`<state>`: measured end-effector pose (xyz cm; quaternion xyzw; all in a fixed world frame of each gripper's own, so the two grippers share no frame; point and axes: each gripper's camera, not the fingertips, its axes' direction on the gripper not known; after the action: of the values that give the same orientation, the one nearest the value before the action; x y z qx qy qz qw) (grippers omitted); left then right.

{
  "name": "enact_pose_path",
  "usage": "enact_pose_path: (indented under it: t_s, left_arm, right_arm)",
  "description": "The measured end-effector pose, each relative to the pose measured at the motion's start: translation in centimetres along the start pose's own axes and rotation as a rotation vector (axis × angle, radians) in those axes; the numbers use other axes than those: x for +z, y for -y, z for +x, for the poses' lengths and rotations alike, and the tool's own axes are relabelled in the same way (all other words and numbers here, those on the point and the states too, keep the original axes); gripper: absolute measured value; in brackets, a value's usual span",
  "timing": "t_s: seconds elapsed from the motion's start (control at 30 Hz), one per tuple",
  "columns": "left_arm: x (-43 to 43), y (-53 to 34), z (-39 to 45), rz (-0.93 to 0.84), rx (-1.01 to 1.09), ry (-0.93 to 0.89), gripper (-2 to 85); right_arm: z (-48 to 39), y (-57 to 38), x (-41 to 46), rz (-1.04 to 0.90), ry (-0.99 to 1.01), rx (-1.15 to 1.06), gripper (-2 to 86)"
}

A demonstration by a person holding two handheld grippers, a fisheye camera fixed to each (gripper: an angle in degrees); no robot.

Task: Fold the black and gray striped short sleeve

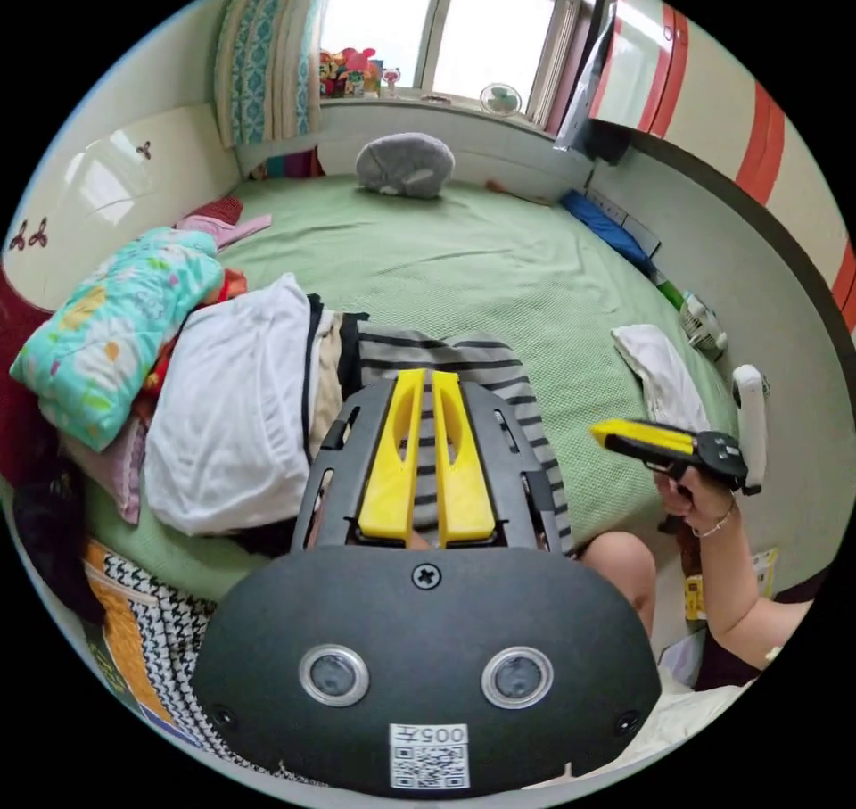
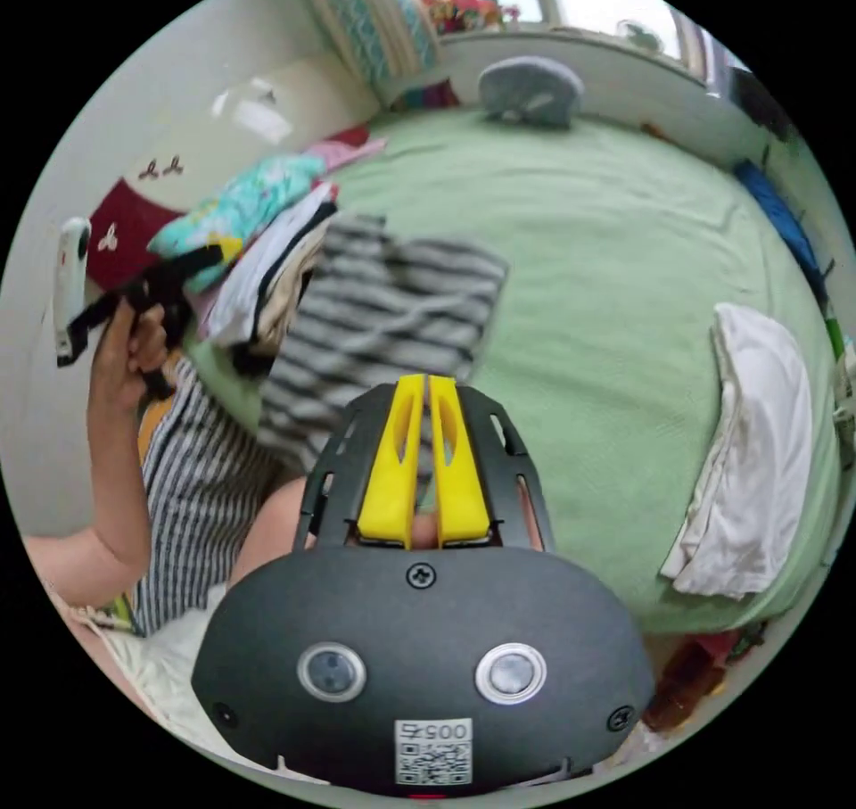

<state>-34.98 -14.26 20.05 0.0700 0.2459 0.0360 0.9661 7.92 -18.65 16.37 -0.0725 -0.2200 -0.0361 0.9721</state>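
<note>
The striped shirt (image 1: 464, 372) lies on the green bed (image 1: 464, 256), at its near edge, beside a pile of clothes (image 1: 232, 399) topped by a white garment. In the left gripper view the left gripper (image 1: 426, 381) hangs directly over the shirt, its two yellow jaws pressed close together with only a thin slit between them and nothing caught in that slit. The shirt sits just beyond and beneath those jaw tips, so this gripper looks the nearer of the two to it. The stripes run across the jaws' line, and the shirt's long axis seems to run from the near bed edge toward the window, roughly in line with the jaws.

In the right gripper view the right gripper (image 2: 426, 385) also has its jaws drawn together and empty, with the shirt (image 2: 383, 327) just ahead of the tips and a little toward the pile (image 2: 267, 265). In the left gripper view the right gripper (image 1: 615, 434) is held off to the side above the bed edge, well apart from the shirt.

The shirt is dark and pale gray in even bands, soft and rumpled, and appears bunched or partly doubled over rather than spread flat; its sleeves cannot be made out. A folded white cloth (image 2: 758, 452) rests apart on the bed. Either gripper would need to part its jaws before taking hold of an edge.
</note>
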Motion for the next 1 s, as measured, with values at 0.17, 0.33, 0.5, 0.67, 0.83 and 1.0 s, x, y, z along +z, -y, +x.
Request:
enact_pose_path:
  t_s: [0.17, 0.33, 0.5, 0.67, 0.83, 1.0]
  left_arm:
    - [8.2, 4.6, 0.3, -0.067, 0.012, 0.107, -0.4]
    - [15.3, 7.4, -1.3, -0.274, 0.04, 0.294, -0.5]
    - [16.2, 7.6, -4.3, -0.246, -0.037, 0.144, -0.3]
    - [16.5, 7.8, -3.5, -0.219, -0.005, 0.171, -0.3]
    - [17.0, 9.1, -1.3, -0.199, 0.036, 0.165, -0.3]
    - [19.6, 11.7, 2.5, -0.16, 0.104, 0.085, -0.2]
  right_arm:
    - [4.9, 8.0, 5.5, -0.064, 0.04, 0.057, 13.1]
    - [6.7, 11.4, 10.1, -0.153, 0.018, 0.09, 13.8]
    - [7.0, 11.4, 14.2, -0.265, -0.011, 0.094, 12.5]
    - [5.8, 10.2, 13.1, -0.192, 0.021, 0.003, 0.3]
    - [7.5, 9.9, 8.1, -0.109, 0.049, 0.016, -1.0]
    - [10.5, 10.3, 4.8, -0.096, -0.132, 0.007, -1.1]
